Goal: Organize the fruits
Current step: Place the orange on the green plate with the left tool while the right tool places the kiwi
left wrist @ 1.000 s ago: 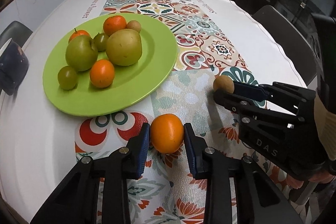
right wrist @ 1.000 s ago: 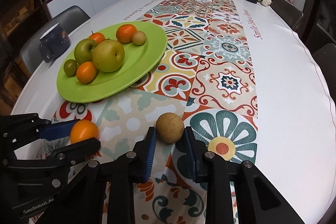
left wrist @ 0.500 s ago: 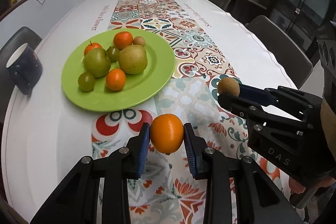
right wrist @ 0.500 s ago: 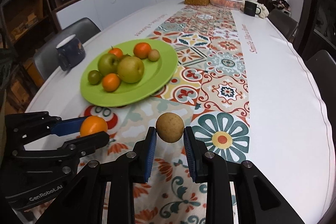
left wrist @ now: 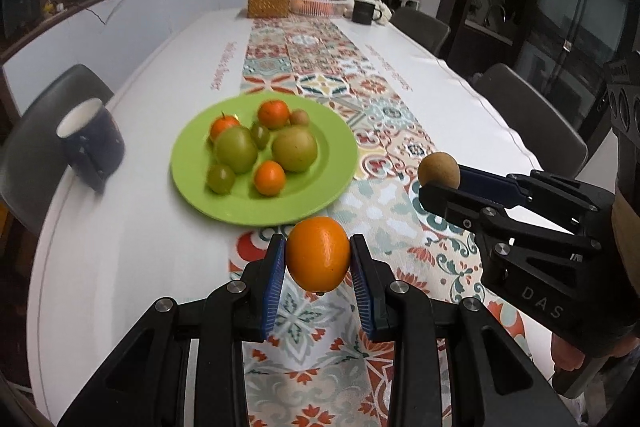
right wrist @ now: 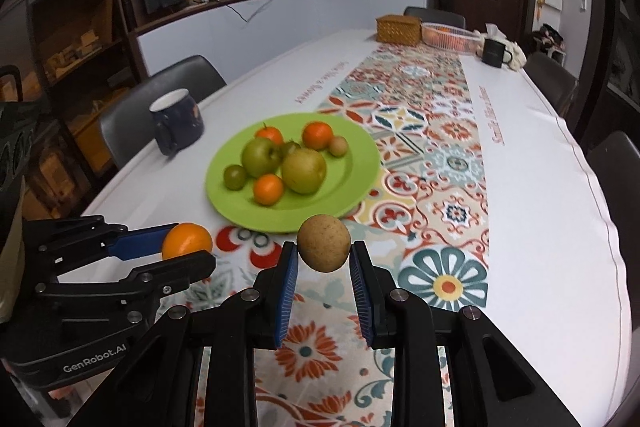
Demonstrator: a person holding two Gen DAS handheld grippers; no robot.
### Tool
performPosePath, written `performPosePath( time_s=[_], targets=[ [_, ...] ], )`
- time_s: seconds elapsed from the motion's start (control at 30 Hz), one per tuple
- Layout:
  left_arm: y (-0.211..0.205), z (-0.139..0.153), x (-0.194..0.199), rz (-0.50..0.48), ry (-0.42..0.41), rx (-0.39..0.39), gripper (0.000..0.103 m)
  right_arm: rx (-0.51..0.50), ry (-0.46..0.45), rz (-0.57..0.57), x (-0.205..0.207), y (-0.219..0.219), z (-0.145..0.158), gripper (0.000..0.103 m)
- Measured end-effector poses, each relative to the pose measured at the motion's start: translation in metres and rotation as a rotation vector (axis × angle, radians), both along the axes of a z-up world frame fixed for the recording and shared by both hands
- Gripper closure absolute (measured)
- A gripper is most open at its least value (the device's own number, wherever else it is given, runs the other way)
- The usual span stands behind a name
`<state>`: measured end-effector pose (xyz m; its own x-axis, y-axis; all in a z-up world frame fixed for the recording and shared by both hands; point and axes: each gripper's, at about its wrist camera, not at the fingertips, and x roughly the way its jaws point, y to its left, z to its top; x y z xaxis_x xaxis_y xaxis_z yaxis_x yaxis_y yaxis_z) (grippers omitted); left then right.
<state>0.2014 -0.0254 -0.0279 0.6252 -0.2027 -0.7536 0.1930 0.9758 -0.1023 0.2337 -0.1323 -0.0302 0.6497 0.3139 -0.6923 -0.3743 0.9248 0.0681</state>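
My left gripper (left wrist: 318, 267) is shut on an orange (left wrist: 318, 253) and holds it above the patterned table runner, short of the green plate (left wrist: 336, 163). My right gripper (right wrist: 323, 267) is shut on a small brown round fruit (right wrist: 324, 243), also held off the table. The plate (right wrist: 360, 167) carries several fruits: green apples, a yellow-green pear, small oranges and a small brown fruit. Each gripper shows in the other's view: the right one (left wrist: 438, 183) with the brown fruit (left wrist: 438, 169), the left one (right wrist: 188, 253) with the orange (right wrist: 186, 241).
A dark blue mug (left wrist: 90, 141) stands left of the plate near the table edge. At the far end are a wicker box (left wrist: 268, 3), a white basket (left wrist: 316, 5) and a black mug (left wrist: 362, 11). Chairs line both sides of the long table.
Both grippers have lifted their fruits off the table and risen; the plate now looks farther below and ahead.
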Motion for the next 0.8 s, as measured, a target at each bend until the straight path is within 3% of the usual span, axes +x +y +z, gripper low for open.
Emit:
performPosePath(
  time_s=[0.4, 0.8],
  targets=[
    [0.013, 0.032, 0.011, 0.012, -0.099, 0.024, 0.071, 0.008, -0.079, 0.021, 0.007, 0.016, 0.032, 0.075],
    [0.028, 0.048, 0.049, 0.023, -0.148, 0.045, 0.071, 0.004, -0.113, 0.017, 0.047, 0.030, 0.048, 0.075]
  ],
)
